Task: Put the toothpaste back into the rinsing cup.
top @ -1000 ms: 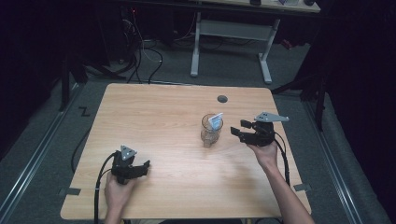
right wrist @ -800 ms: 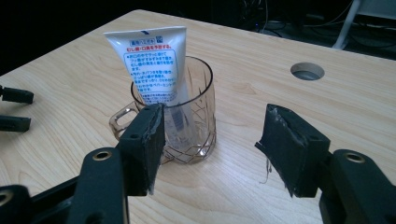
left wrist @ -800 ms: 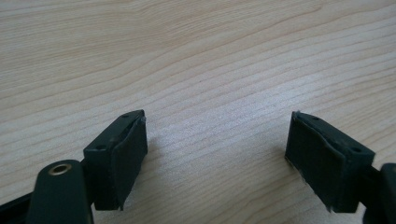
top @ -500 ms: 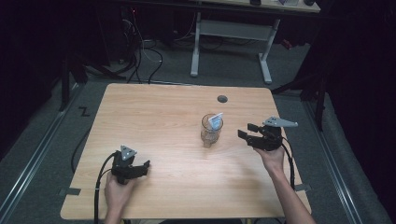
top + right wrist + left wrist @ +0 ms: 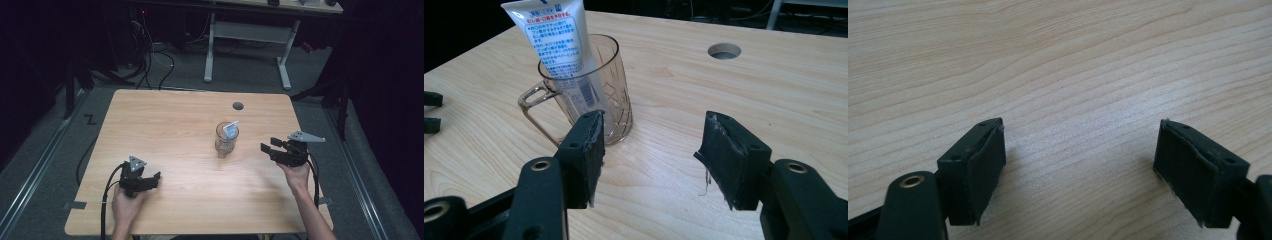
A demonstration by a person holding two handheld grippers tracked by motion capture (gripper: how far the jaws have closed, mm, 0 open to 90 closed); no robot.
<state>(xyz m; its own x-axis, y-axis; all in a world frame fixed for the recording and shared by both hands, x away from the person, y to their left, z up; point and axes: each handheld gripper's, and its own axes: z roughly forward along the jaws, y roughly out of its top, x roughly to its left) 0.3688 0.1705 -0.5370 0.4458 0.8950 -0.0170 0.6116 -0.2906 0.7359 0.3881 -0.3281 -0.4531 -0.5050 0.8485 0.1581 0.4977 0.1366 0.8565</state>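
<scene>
Glass mug point(image 5: 589, 95) upright on table point(image 5: 165, 125), holding white tube point(image 5: 556, 40). Right gripper point(image 5: 649, 150) released, jaws just closing, empty, near mug. Left gripper point(image 5: 1078, 165) released, empty.

The light wooden bench point(image 5: 170, 125) has a round cable hole point(image 5: 238, 106) near its far edge. Beyond it, on the grey carpeted floor point(image 5: 250, 85), stands a white-legged desk point(image 5: 247, 32), with loose black cables point(image 5: 155, 60) trailing to its left.
</scene>
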